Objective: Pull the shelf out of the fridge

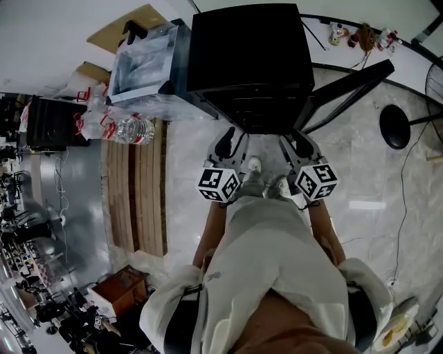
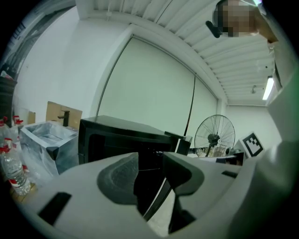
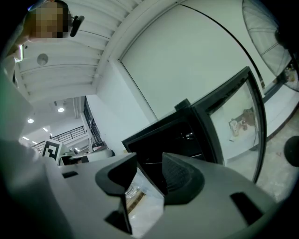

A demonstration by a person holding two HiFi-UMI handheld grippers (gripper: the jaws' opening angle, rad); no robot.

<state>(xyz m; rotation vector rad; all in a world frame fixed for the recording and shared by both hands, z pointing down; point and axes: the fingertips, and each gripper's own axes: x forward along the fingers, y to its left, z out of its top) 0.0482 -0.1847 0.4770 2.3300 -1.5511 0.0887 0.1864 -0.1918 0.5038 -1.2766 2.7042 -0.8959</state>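
Black fridge (image 1: pixel 249 66) straight ahead of left gripper (image 1: pixel 232 143) and right gripper (image 1: pixel 297 145). Glass door (image 3: pixel 238 116) swung open off right gripper's outer side. Wire shelf (image 3: pixel 154 163) faint inside dark interior, beyond jaws. Both jaw pairs narrowly apart, empty.

Workshop: equipment clutter (image 1: pixel 31 280), floor fan (image 2: pixel 214 138), cardboard (image 1: pixel 138 21).

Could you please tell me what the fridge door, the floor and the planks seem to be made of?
Fridge door: black frame around a clear pane, probably glass, since things behind it show through.
Floor: pale glossy stone or tile, faintly veined, with a bright reflection on it.
Planks: apparently bare wood, brown strips with dark gaps between.
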